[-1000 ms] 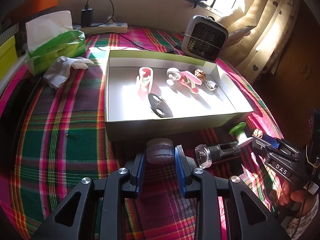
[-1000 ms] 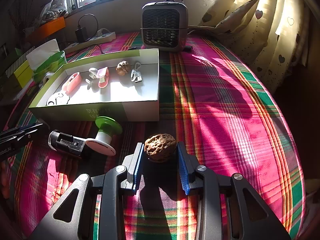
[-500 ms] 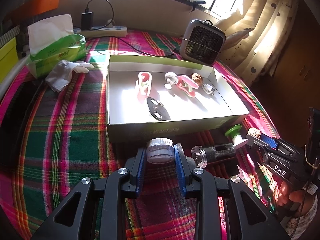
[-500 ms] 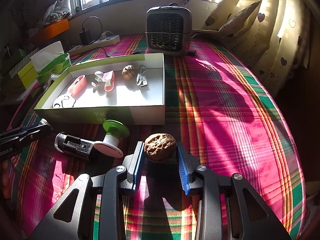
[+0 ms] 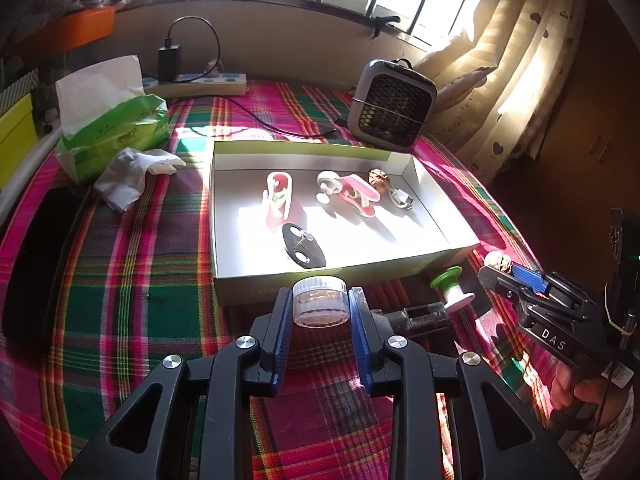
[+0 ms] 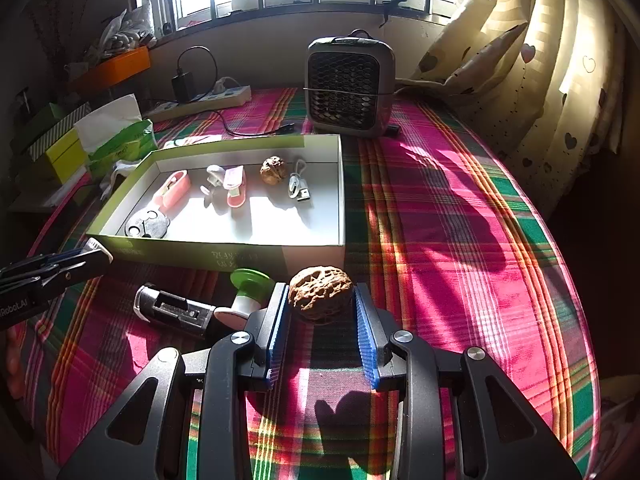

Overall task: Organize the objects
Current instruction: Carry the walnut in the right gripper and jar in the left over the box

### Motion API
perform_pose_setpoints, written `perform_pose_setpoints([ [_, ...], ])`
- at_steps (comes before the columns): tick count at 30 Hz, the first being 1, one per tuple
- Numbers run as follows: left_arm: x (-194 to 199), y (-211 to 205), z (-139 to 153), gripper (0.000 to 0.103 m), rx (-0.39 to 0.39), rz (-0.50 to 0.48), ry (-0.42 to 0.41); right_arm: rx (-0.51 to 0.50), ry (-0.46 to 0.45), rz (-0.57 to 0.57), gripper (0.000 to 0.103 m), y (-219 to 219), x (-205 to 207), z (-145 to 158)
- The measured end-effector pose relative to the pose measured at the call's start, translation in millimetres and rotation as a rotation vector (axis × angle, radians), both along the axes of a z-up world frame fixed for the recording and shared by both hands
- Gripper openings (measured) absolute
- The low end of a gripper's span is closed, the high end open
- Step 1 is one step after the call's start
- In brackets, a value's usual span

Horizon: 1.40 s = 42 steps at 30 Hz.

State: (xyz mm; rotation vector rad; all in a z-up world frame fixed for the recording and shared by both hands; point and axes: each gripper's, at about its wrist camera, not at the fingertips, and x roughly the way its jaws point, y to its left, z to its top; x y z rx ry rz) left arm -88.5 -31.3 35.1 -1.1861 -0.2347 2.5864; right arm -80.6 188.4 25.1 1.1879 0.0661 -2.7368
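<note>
Far left of your left gripper (image 5: 320, 306): tissue pack (image 5: 110, 130) and a crumpled tissue (image 5: 132, 170) on the plaid cloth (image 5: 120, 272), well apart from the fingers.

Your left gripper: jaws narrowed onto a small clear jar (image 5: 320, 305) with a white lid, blue pads (image 5: 280, 332) pressed to both its sides. The jar sits at the fingertips, clear of the cloth, just short of the near wall of the shallow box (image 5: 256, 292).

Ahead of that gripper, inside the box: a black oval piece (image 5: 303, 245) nearest, a red-and-white case (image 5: 279, 196) beyond it, a pink-and-white gadget (image 5: 352, 194) ahead-right, then a walnut in the box (image 5: 379, 179) and a small white cable adapter (image 5: 400, 199) toward the far right corner.

Right of the left gripper, on the cloth outside the box: a dark stamp-like block (image 5: 420, 316) and a green-topped spool (image 5: 452, 290) lying together.

Your right gripper (image 6: 322, 308): jaws part closed on a walnut (image 6: 321, 294), pads touching its left and right flanks, nut lifted off the cloth. The box's near right corner lies just ahead-left of it; spool and block sit just to its left.

Far ahead of the right gripper: a small grey fan (image 6: 348, 86) behind the box. Curtain (image 6: 552, 80) to the far right.
</note>
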Motion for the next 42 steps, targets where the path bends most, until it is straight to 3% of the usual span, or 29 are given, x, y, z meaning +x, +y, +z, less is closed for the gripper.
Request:
perform_pose_setpoints([
  [20,-26,6,18,0.025,0.009,-0.016,0.028,-0.019,0.023,0.064,0.033,-19,-27,16],
  [42,-77,20,5,0.025,-0.003,-0.042,-0.012,0.002,-0.046,0.154,0.033,-43,-87,2],
])
